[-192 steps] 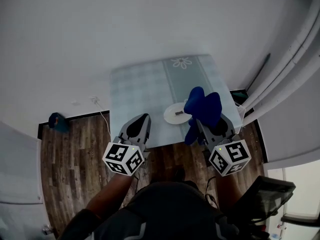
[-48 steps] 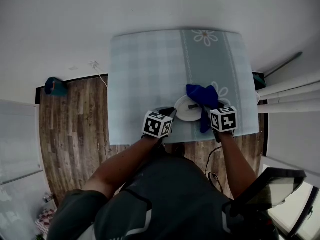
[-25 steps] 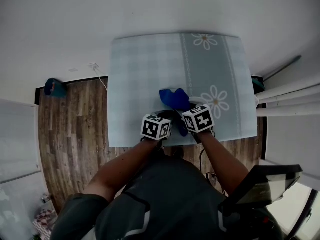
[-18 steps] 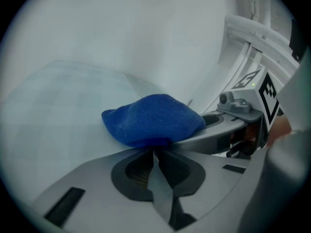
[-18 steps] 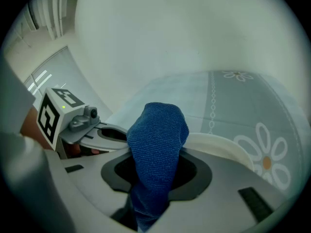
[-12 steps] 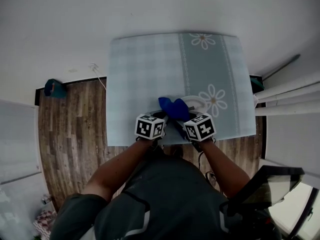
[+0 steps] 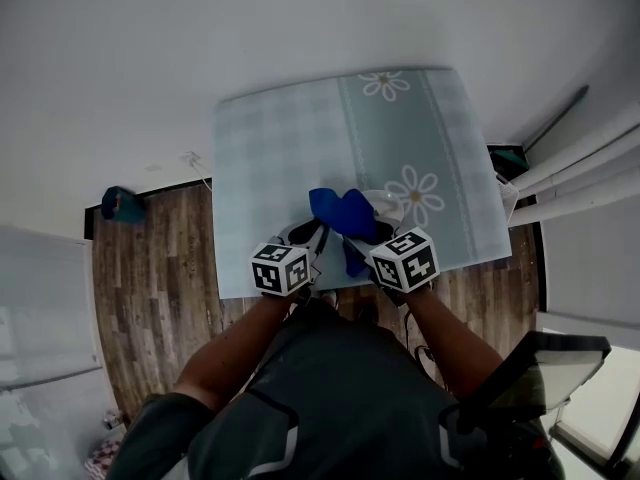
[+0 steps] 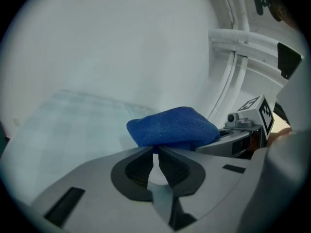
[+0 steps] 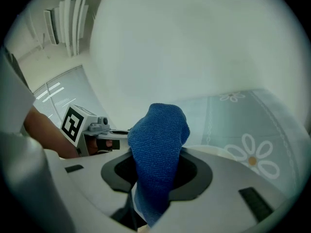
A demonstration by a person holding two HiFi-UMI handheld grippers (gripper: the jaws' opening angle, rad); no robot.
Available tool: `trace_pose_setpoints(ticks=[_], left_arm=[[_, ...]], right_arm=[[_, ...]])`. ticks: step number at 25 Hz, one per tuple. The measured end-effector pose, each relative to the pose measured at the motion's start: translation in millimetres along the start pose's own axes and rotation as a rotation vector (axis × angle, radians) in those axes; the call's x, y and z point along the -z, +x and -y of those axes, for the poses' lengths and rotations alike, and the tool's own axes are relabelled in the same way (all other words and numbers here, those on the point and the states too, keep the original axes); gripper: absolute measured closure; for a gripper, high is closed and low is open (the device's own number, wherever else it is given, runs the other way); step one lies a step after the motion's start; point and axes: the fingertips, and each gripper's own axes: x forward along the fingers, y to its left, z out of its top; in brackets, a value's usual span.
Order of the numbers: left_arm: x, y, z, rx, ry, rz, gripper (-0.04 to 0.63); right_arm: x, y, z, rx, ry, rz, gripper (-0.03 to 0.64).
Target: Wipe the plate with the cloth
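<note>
Though beside white wall (image 7: 200, 28), checked tablecloth (image 7: 285, 148) under plate (image 7: 391, 205), over wood floor (image 7: 150, 258).

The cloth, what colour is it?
The cloth is deep blue, clearest in the right gripper view.

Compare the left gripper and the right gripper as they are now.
The left gripper pinches the thin white rim of the plate; the right gripper clamps the blue cloth. The left gripper's jaws are nearly together, while the right gripper's jaws are spread by thick folded fabric. Both are shut on something, side by side at the near edge of the table.
</note>
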Motion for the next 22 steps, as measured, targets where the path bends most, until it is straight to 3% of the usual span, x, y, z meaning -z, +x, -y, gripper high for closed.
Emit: trace_pose_setpoints(ticks=[5, 9, 16, 22], left_arm=[[-30.9, -26.4, 28.1, 0.006, 0.071, 0.111, 0.556], [-46.9, -53.4, 48.0, -0.042, 0.167, 0.181, 0.559], [-82.4, -108.3, 76.1, -0.089, 0.229, 0.306, 0.584], [-99.8, -154.1, 88.5, -0.144, 0.266, 0.387, 0.586]], right_arm=[[-25.6, -44.0, -6.1, 0.025, -0.062, 0.146, 0.46], [-42.9, -83.6, -9.4, 0.055, -0.071, 0.258, 0.46], [-64.6, -140.5, -20.9, 0.085, -0.13, 0.397, 0.46], [-76.6, -171.9, -36.1, 0.21, -0.192, 0.478, 0.46]])
